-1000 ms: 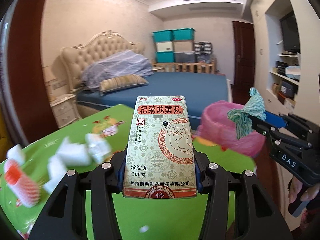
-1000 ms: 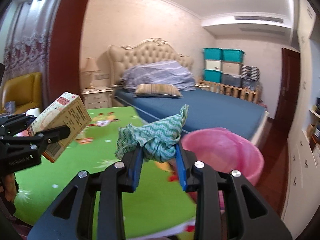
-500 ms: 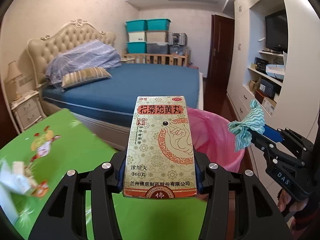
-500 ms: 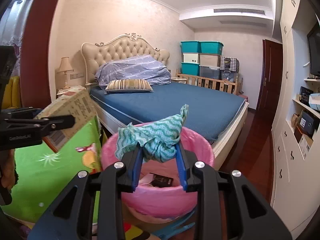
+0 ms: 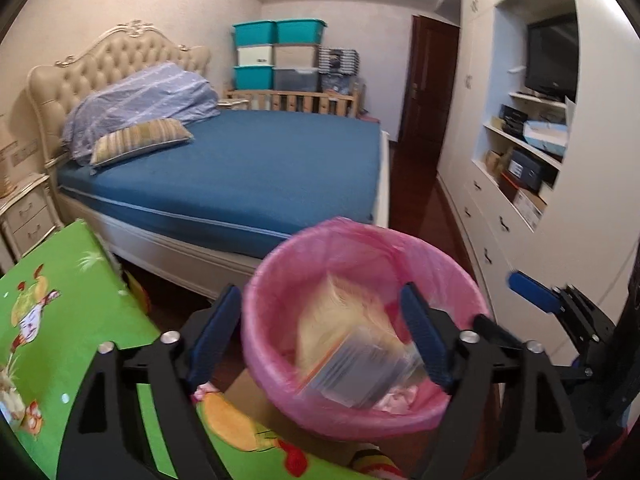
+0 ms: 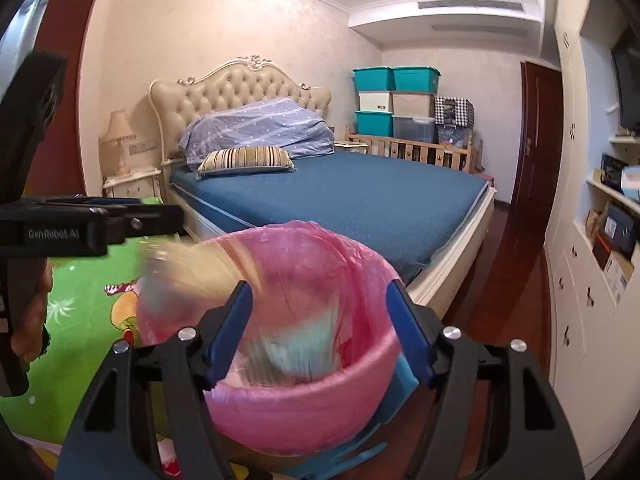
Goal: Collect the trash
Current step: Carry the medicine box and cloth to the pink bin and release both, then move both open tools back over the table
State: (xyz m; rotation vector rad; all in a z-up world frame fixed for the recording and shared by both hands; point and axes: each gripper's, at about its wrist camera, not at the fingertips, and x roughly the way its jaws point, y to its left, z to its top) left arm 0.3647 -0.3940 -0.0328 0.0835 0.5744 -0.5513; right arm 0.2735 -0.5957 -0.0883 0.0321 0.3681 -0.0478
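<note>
Left wrist: left gripper point(image 5: 322, 336) over bin point(image 5: 460, 276), jaws just opened wide, nothing between pads; box point(image 5: 352, 352) blurred, falling into bin. Right gripper point(image 5: 532, 292) at right edge, one blue finger visible. Table point(image 5: 60, 320) lower left; no other trash visible on the part shown.

Right wrist: right gripper point(image 6: 320, 328) over bin point(image 6: 304, 412), jaws just opened, empty; cloth point(image 6: 296, 344) blurred, dropping inside. Box point(image 6: 200, 264) a pale streak at near rim. Left gripper point(image 6: 100, 224) at left.

Judged: both pieces released; remaining trash, if any, out of sight.
</note>
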